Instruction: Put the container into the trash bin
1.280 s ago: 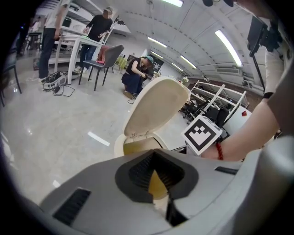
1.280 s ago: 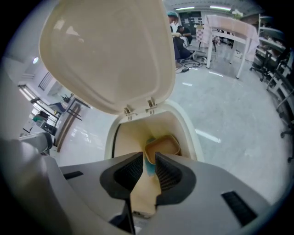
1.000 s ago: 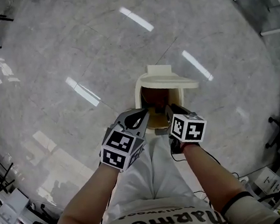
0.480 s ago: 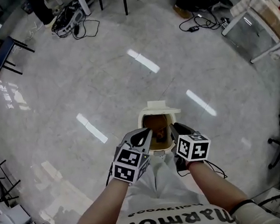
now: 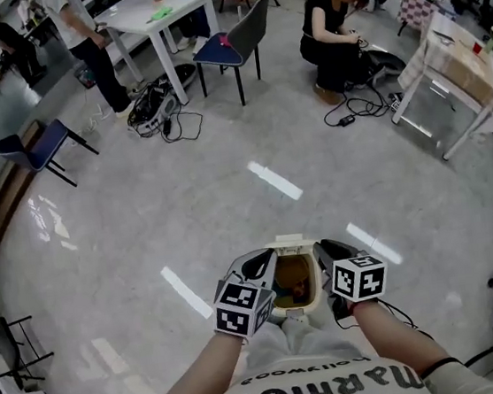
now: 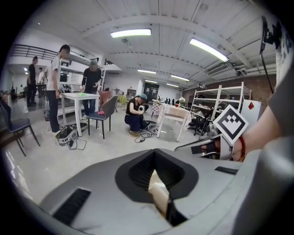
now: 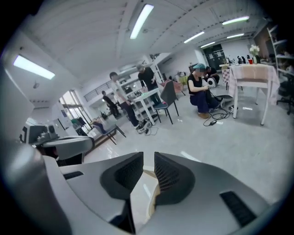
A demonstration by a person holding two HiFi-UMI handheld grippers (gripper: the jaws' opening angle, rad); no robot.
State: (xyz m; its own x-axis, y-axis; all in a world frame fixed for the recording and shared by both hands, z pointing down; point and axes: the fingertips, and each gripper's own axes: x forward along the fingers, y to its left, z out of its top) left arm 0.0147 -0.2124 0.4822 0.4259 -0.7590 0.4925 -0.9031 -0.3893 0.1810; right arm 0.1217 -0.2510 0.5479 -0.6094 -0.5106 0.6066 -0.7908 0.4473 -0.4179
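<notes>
A cream container [image 5: 294,286], open at the top with brown contents, hangs in front of my body in the head view. My left gripper [image 5: 262,268] is shut on its left rim and my right gripper [image 5: 328,256] on its right rim. In the left gripper view the jaws [image 6: 156,170] pinch a thin cream wall [image 6: 159,195], and the right gripper's marker cube [image 6: 230,124] shows at the right. The right gripper view shows jaws [image 7: 148,166] closed on the same cream wall [image 7: 141,198]. I see no trash bin in any view.
Shiny grey floor [image 5: 142,213] stretches ahead. Further off stand a white table [image 5: 153,14], a dark chair [image 5: 230,46], a blue chair [image 5: 43,141] and a table at the right [image 5: 455,63]. A crouching person [image 5: 332,25] and floor cables [image 5: 159,104] are beyond.
The head view has swung upward, bringing the far room and people into sight. The container and both grippers now sit lower and smaller in frame, and both grips are unchanged.
</notes>
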